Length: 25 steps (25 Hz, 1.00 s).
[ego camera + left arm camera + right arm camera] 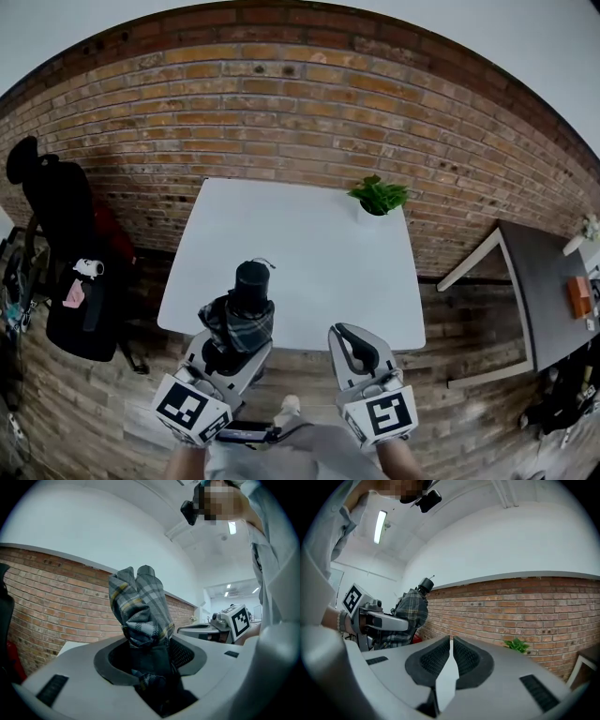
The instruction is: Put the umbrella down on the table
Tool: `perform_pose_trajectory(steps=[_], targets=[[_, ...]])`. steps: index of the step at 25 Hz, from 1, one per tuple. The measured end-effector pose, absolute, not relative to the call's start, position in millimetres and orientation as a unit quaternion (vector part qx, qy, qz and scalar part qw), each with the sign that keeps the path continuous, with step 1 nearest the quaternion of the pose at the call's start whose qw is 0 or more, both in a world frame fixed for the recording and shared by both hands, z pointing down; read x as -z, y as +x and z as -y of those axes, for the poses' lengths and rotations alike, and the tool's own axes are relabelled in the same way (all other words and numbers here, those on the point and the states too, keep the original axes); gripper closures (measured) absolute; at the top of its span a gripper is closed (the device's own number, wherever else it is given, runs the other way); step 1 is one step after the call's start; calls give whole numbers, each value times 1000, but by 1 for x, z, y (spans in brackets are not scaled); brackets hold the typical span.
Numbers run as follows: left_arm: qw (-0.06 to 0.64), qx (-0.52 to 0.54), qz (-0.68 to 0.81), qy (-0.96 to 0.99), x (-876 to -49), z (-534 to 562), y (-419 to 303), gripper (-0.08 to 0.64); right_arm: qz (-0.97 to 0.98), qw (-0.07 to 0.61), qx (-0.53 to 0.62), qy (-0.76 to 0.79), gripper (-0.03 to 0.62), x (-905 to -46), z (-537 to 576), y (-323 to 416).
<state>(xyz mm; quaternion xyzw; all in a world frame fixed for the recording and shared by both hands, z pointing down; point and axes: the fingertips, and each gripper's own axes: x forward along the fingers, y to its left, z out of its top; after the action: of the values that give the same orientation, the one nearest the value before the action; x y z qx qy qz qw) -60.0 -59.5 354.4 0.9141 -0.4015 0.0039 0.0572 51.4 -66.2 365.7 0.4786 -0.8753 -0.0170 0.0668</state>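
Near the one white table [300, 244], left gripper [232, 349] clamps the single umbrella [240, 319] upright, handle up; right gripper [353, 339] closed, empty.

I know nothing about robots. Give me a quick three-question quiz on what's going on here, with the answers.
1. True or false: the folded dark plaid umbrella already lies on the white rectangular table.
2. Which side's gripper grips it: A left, B right?
3. Fill in: the small green potted plant stands at the table's far ____ corner.
Key: 1 false; 2 A, the left gripper; 3 right.
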Motion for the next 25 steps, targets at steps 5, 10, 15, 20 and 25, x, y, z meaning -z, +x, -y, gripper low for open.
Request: perform_pose_trajectory(steps=[5, 10, 15, 20, 25], targets=[[68, 3, 413, 908, -350, 97, -47, 344, 877, 81, 13, 474, 540, -369, 105, 70], [66, 2, 422, 904, -349, 119, -41, 344, 879, 75, 13, 470, 540, -366, 125, 78], [69, 6, 422, 904, -343, 130, -38, 344, 879, 76, 12, 470, 540, -365, 135, 84], [65, 7, 420, 905, -339, 142, -41, 344, 877, 76, 12, 475, 540, -363, 142, 83], [71, 5, 403, 912, -334, 147, -46, 344, 871, 57, 23, 487, 540, -353, 154, 78]])
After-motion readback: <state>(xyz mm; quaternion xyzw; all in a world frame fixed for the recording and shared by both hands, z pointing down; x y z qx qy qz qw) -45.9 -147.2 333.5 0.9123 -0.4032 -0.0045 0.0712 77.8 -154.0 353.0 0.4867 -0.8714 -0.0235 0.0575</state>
